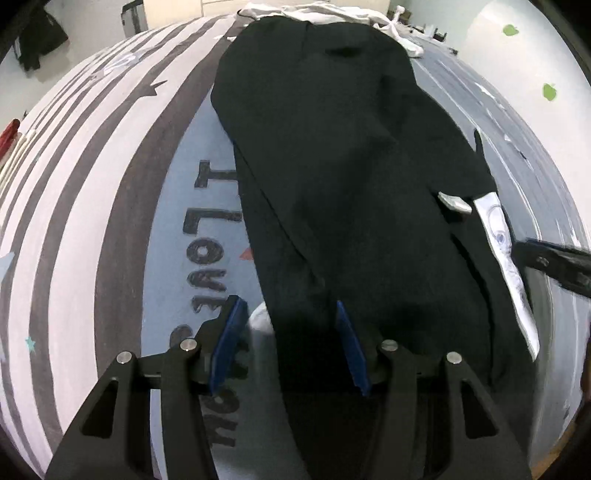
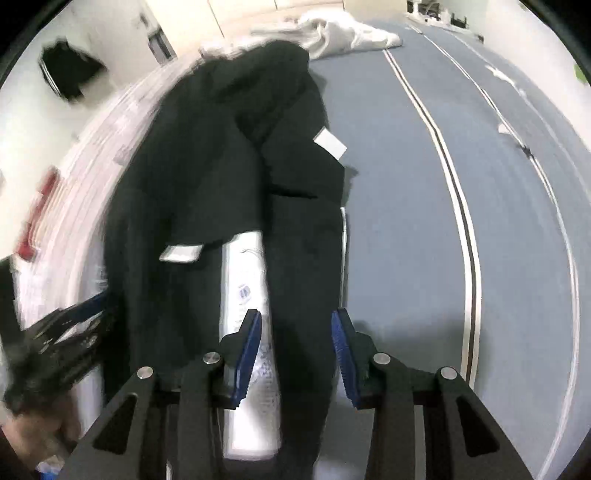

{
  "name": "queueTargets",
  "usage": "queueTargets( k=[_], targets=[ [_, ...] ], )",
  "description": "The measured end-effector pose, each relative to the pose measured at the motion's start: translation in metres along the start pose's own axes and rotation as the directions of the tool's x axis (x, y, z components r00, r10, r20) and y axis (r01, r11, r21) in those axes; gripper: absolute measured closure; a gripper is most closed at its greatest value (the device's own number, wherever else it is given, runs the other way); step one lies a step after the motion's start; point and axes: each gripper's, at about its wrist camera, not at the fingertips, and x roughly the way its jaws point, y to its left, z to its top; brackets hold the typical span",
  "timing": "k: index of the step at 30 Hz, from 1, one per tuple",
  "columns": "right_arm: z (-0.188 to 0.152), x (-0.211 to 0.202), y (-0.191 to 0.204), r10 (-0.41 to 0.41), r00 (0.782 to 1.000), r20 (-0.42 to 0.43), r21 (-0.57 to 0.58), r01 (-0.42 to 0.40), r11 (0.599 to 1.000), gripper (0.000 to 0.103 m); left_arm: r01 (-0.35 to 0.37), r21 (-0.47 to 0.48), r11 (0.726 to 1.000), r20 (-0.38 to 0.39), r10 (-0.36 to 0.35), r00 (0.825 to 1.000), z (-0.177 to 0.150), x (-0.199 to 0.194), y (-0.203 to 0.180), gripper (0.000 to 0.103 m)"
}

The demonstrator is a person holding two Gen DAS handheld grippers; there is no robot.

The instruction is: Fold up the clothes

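Note:
A black garment (image 1: 332,166) lies lengthwise on the bed, partly folded, with a white printed strip (image 1: 506,258) showing along its right edge and a white label (image 1: 454,201). My left gripper (image 1: 288,306) hangs open over the garment's near left edge, and its pads do not press the cloth. In the right wrist view the same garment (image 2: 207,166) shows its printed white lining (image 2: 247,295) and two labels. My right gripper (image 2: 295,314) is open above a black fold near the garment's right edge. The other gripper shows blurred at the left (image 2: 74,328).
The bed sheet (image 1: 92,221) is striped grey and white, with a blue panel (image 2: 406,221) and dark lettering. White clothes (image 2: 340,33) are heaped at the far end. A red thing (image 1: 9,136) lies at the left edge. Dark clothing (image 1: 37,40) hangs on the wall.

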Motion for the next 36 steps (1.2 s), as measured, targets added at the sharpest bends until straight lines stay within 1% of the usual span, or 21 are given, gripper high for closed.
queueTargets(
  k=[1, 3, 4, 6, 7, 8, 11, 13, 14, 16, 18, 20, 21, 22, 25, 27, 29, 30, 31, 34, 36],
  targets=[
    [0.001, 0.011, -0.004, -0.047, 0.998, -0.038, -0.007, 0.047, 0.999, 0.068, -0.004, 0.012, 1.0, -0.003, 0.004, 1.0, -0.004, -0.002, 0.001, 0.054],
    [-0.001, 0.015, -0.013, -0.042, 0.999, -0.029, -0.001, 0.042, 0.999, 0.068, -0.008, 0.034, 0.999, -0.009, 0.008, 1.0, -0.01, -0.007, 0.003, 0.054],
    [-0.001, 0.013, -0.017, -0.043, 0.999, -0.021, 0.004, 0.043, 0.999, 0.068, 0.004, 0.011, 1.0, -0.018, -0.003, 1.0, -0.011, -0.011, 0.01, 0.054],
    [-0.003, 0.007, -0.024, -0.04, 0.998, -0.04, 0.021, 0.041, 0.999, 0.068, 0.029, -0.044, 0.999, -0.036, -0.03, 0.999, -0.011, -0.017, 0.024, 0.054],
    [-0.005, 0.003, -0.029, -0.049, 0.998, -0.048, 0.034, 0.051, 0.998, 0.068, 0.039, -0.071, 0.997, -0.034, -0.041, 0.999, -0.003, -0.019, 0.032, 0.054],
    [-0.002, -0.003, -0.031, -0.043, 0.998, -0.035, 0.051, 0.045, 0.998, 0.067, 0.049, -0.098, 0.994, -0.03, -0.052, 0.998, 0.004, -0.021, 0.039, 0.054],
    [0.009, -0.026, -0.036, -0.008, 1.0, 0.029, 0.105, 0.005, 0.995, 0.065, 0.072, -0.162, 0.984, -0.005, -0.074, 0.997, 0.032, -0.026, 0.056, 0.054],
    [0.028, -0.033, -0.033, 0.087, 0.993, 0.084, 0.117, -0.097, 0.988, 0.062, 0.093, -0.173, 0.98, 0.029, -0.089, 0.996, 0.058, -0.024, 0.059, 0.054],
    [0.042, -0.034, -0.03, 0.14, 0.984, 0.112, 0.112, -0.153, 0.982, 0.061, 0.098, -0.18, 0.979, 0.03, -0.094, 0.995, 0.072, -0.02, 0.06, 0.054],
    [0.076, -0.023, -0.016, 0.204, 0.97, 0.129, 0.068, -0.214, 0.974, 0.061, 0.107, -0.19, 0.976, 0.031, -0.103, 0.994, 0.103, -0.011, 0.062, 0.054],
    [0.108, -0.007, 0.004, 0.25, 0.959, 0.133, 0.022, -0.255, 0.967, 0.061, 0.085, -0.189, 0.978, 0.049, -0.077, 0.996, 0.116, -0.007, 0.06, 0.054],
    [0.127, 0.014, 0.018, 0.28, 0.953, 0.11, 0.017, -0.284, 0.959, 0.061, 0.054, -0.188, 0.981, 0.061, -0.043, 0.997, 0.13, 0.002, 0.061, 0.054],
    [0.135, 0.025, 0.013, 0.304, 0.948, 0.088, 0.023, -0.307, 0.951, 0.061, 0.04, -0.187, 0.982, 0.055, -0.031, 0.998, 0.131, 0.007, 0.06, 0.054],
    [0.142, 0.037, 0.013, 0.311, 0.949, 0.06, 0.025, -0.313, 0.949, 0.061, 0.035, -0.182, 0.983, 0.049, -0.027, 0.998, 0.133, 0.01, 0.057, 0.054],
    [0.156, 0.047, 0.01, 0.31, 0.951, -0.005, 0.033, -0.309, 0.95, 0.061, 0.025, -0.174, 0.985, 0.034, -0.019, 0.999, 0.141, 0.022, 0.052, 0.054],
    [0.157, 0.056, 0.004, 0.35, 0.937, -0.012, 0.068, -0.348, 0.935, 0.067, 0.021, -0.174, 0.984, 0.025, -0.017, 1.0, 0.148, 0.031, 0.053, 0.054],
    [0.158, 0.059, -0.003, 0.38, 0.925, -0.008, 0.089, -0.378, 0.921, 0.097, 0.027, -0.179, 0.983, 0.023, -0.023, 0.999, 0.153, 0.034, 0.059, 0.054],
    [0.157, 0.058, -0.006, 0.386, 0.922, -0.005, 0.091, -0.385, 0.919, 0.097, 0.03, -0.181, 0.983, 0.023, -0.027, 0.999, 0.155, 0.035, 0.061, 0.054],
    [0.157, 0.052, -0.008, 0.379, 0.925, 0.003, 0.082, -0.378, 0.922, 0.101, 0.034, -0.185, 0.982, 0.023, -0.03, 0.999, 0.16, 0.035, 0.062, 0.054],
    [0.153, 0.029, -0.013, 0.331, 0.943, 0.024, 0.045, -0.332, 0.942, 0.101, 0.062, -0.205, 0.977, 0.044, -0.054, 0.998, 0.164, 0.03, 0.07, 0.054],
    [0.154, 0.018, -0.014, 0.288, 0.957, 0.036, 0.019, -0.289, 0.957, 0.101, 0.061, -0.197, 0.978, 0.038, -0.055, 0.998, 0.169, 0.033, 0.072, 0.054]
  ],
)
